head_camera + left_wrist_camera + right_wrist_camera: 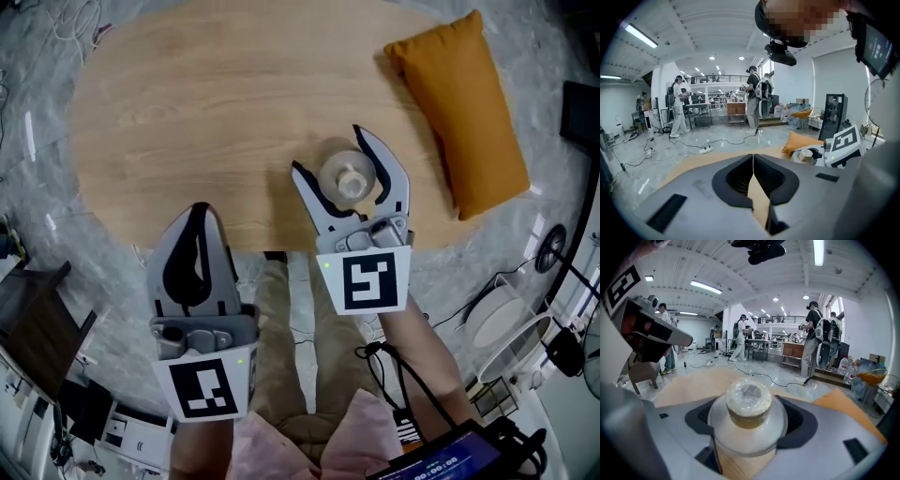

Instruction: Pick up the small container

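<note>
Oval light-wood desk (187,112) fills the upper part of the head view. A mustard-orange fabric cushion (464,112) lies along its right side, well apart from the work. Left tongs (199,211) are held off the near desk edge, above the person's lap. In the left gripper view their jaws meet tip to tip with nothing between them, so they are idle. Right tongs (328,150) reach over the near edge of the desk, and their jaws are closed in on either side of the small clear round container with a pale wrapped stopper (349,178). In the right gripper view the clear body (749,420) sits centred between the dark pads and appears to touch both. The desk wood shows below it, and I cannot tell whether it is off the surface. Judgement on handling: the container looks light and rigid, either glass or hard plastic. The wall is smooth and curved, so it is likely to slip or rotate under a light pinch, and it may crack if it is glass and gets squeezed hard. The best hold is across the widest part of the body, low and centred in the pads, not on the narrower stopper, which could pull free. Keep it upright and use moderate pressure.
</note>
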Motion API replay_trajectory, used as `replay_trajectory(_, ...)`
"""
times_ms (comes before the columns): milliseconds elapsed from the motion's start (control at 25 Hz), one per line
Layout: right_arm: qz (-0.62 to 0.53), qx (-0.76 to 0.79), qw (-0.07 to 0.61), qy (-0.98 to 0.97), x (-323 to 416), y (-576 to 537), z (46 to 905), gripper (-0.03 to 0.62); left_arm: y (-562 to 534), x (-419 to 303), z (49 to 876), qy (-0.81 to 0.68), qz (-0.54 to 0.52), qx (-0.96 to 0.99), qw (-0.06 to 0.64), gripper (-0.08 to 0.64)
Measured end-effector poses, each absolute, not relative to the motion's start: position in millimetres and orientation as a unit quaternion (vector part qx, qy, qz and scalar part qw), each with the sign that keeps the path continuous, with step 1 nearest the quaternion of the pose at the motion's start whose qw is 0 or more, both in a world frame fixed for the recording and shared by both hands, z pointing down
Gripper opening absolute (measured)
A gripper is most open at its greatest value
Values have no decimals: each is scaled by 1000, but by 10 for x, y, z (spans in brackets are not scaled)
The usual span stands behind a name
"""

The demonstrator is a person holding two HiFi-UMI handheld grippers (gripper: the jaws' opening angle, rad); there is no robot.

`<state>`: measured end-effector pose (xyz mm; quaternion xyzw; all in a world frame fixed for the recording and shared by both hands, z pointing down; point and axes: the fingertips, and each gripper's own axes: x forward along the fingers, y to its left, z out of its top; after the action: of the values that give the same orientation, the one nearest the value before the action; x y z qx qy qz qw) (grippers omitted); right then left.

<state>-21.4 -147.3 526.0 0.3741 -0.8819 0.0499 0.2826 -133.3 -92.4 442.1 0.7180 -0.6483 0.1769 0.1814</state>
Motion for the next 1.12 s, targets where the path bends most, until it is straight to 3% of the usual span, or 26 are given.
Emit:
replay_trajectory(560, -19, 394, 221, -892, -272, -1598, 3538, 337, -1009, -1450, 3018, -678, 110, 718, 111, 15)
replay_trajectory(1120, -79, 415, 128, -897, -208, -1295, 1251, 337, -785, -1474, 1007, -682, 33, 731, 3, 15)
